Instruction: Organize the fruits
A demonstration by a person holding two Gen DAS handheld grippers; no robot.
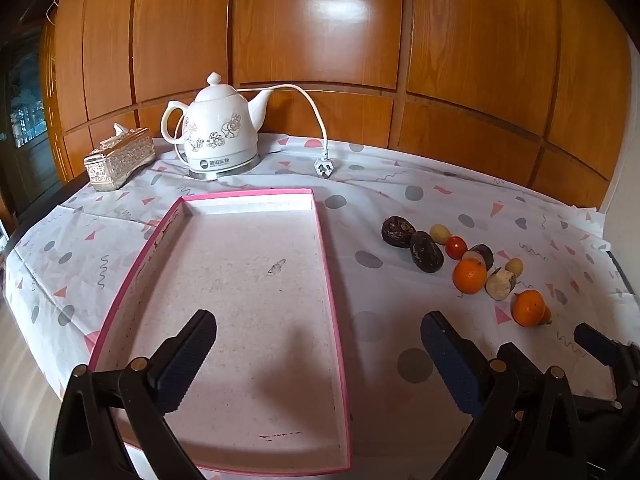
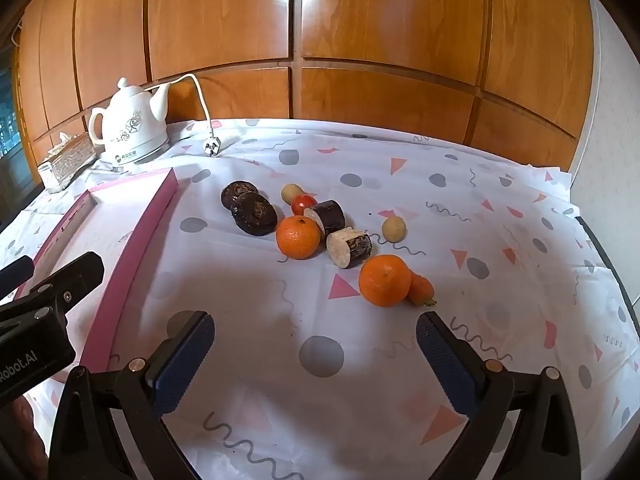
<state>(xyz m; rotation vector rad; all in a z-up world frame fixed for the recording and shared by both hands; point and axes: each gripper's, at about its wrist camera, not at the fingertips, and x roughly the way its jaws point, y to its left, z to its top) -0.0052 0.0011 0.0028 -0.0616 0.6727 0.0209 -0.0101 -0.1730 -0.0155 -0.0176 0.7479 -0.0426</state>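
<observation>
A pink-rimmed shallow tray (image 1: pixel 332 280) (image 2: pixel 132 256) lies bare on the patterned tablecloth. To its right, fruits sit in a loose row: two dark round fruits (image 2: pixel 255 213) (image 1: pixel 426 257), a small red tomato (image 2: pixel 303 203), two yellowish balls (image 2: pixel 394 228), two cut dark-skinned pieces (image 2: pixel 349 247), two oranges (image 2: pixel 298 237) (image 2: pixel 384 280) (image 1: pixel 529 308) and a small orange piece (image 2: pixel 421 289). My left gripper (image 1: pixel 318 364) hovers open over the tray's near end. My right gripper (image 2: pixel 314 364) stands open, short of the nearest orange, with nothing between its fingers.
A white flowered kettle (image 1: pixel 218 128) with its cord and plug (image 1: pixel 325 168) stands at the back left, beside a silver tissue box (image 1: pixel 120 160). Wooden panelling backs the table. The other gripper shows at the edge of each view.
</observation>
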